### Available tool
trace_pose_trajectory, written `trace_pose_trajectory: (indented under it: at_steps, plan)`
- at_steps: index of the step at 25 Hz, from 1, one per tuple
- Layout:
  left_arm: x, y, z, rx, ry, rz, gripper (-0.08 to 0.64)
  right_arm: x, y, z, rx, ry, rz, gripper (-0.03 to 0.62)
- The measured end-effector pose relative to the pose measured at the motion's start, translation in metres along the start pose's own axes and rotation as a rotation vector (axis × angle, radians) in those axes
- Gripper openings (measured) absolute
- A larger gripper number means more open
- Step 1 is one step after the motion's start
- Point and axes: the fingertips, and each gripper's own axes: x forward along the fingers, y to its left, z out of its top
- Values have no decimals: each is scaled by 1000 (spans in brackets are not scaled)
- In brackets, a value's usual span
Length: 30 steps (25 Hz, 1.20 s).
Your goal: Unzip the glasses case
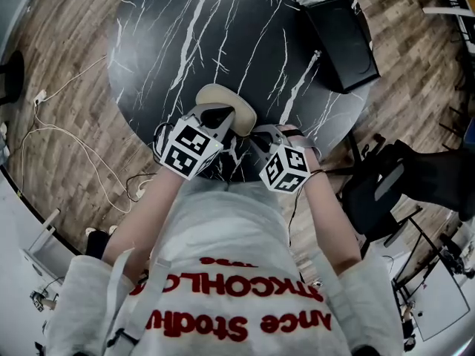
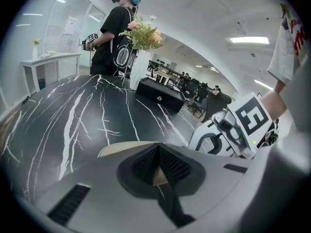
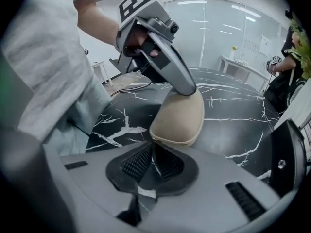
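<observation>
Closest to the lens, a white shirt (image 1: 223,265) with red lettering, filling the foot of the head view. Beyond it, a round black table (image 1: 171,43) veined in white. Near its front edge, lying flat, the beige glasses case (image 3: 181,113), a rounded oblong with a zip (image 3: 171,141) running round its rim.

Looks light and fairly stiff, a fabric-like skin over a shell. Likely to skid on the polished top unless pinned, and unlikely to crush under a firm clamp. Best held by the body at the end away from the slider, leaving the small tab as the one point to pull.

Pinned in just that way by the left gripper (image 3: 184,86), clamped down over the case's far end. Pads pressed onto the beige shell, a wedge of it showing between them in the left gripper view.

At the near end, the right gripper (image 3: 153,152), jaws drawn almost together on a thin pale sliver between the pads. Apparently the zip pull (image 3: 153,141), though too small and shadowed to call for certain. Tips right against the end of the case at the seam. Zip seemingly closed along the visible rim, with no gap showing.
</observation>
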Motion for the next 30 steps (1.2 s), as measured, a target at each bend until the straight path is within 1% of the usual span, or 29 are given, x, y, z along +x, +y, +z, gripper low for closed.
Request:
trace_pose_trajectory:
  at_steps: [3,5,7,8,10,12,14,16,18,22,24,27,30]
  plan:
    - [0,0,2,-15,-7,-3,2,3,13,4,48,-30,-2,38]
    - [-1,-1,1,-31,-6,-17,2,-1,12,6,121,-64,-6,38]
    - [-6,0,2,-22,-15,-11,2,-11,1,7,221,-108,-38,38]
    - [-11,2,5,-8,-31,8,2,-19,-9,7,274,-135,-69,38]
    - [-24,8,16,22,-91,55,2,-41,-34,11,381,-213,-146,38]
    - [-42,14,37,42,-174,102,2,-70,-61,22,479,-324,-244,38]
    - [-64,21,64,69,-263,161,2,-103,-87,37,544,-432,-355,38]
    - [-88,27,99,100,-359,214,2,-134,-110,54,564,-509,-464,37]
    - [-113,30,134,113,-458,246,2,-166,-127,74,573,-585,-547,30]
    - [-161,25,192,130,-626,269,2,-235,-148,113,623,-769,-652,17]
    - [-182,21,215,144,-681,279,2,-267,-154,129,624,-825,-708,17]
    - [-206,16,241,160,-732,307,2,-308,-154,151,578,-875,-783,15]
    - [-226,12,260,158,-786,314,2,-339,-149,170,530,-914,-830,15]
